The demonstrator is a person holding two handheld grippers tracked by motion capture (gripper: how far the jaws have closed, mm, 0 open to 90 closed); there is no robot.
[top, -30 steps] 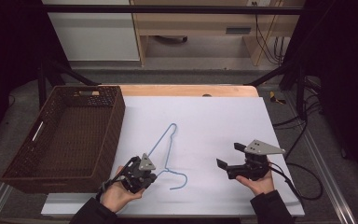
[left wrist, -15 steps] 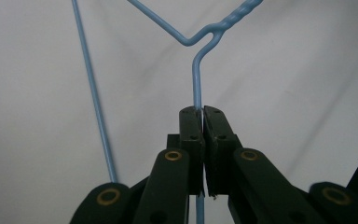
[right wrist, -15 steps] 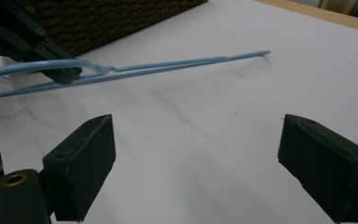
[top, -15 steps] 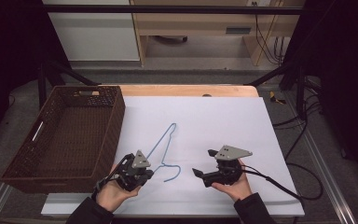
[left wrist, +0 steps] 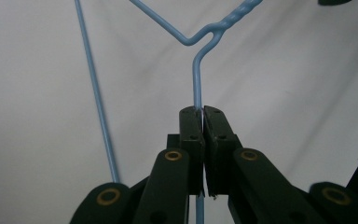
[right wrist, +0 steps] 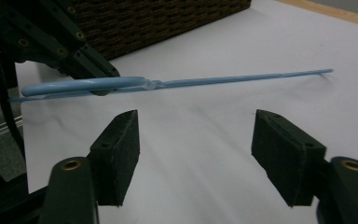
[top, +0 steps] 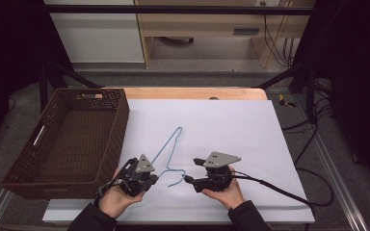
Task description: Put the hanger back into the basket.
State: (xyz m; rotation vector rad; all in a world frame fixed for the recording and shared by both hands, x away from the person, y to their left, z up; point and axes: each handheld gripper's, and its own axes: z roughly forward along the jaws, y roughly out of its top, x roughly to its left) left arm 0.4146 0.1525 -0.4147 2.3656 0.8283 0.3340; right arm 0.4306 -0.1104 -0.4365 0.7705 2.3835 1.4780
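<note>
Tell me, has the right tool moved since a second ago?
Yes. The right tool has slid left across the white sheet, away from its right edge, toward the blue hanger. Its jaws have just been closing, with nothing between them.

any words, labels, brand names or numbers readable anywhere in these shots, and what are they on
None can be read.
The blue wire hanger, the wicker basket, the white sheet and the two grippers, left and right, bear no print that shows.
The pale plate on the wooden furniture behind the table is too small and blurred to tell whether it carries text.
</note>
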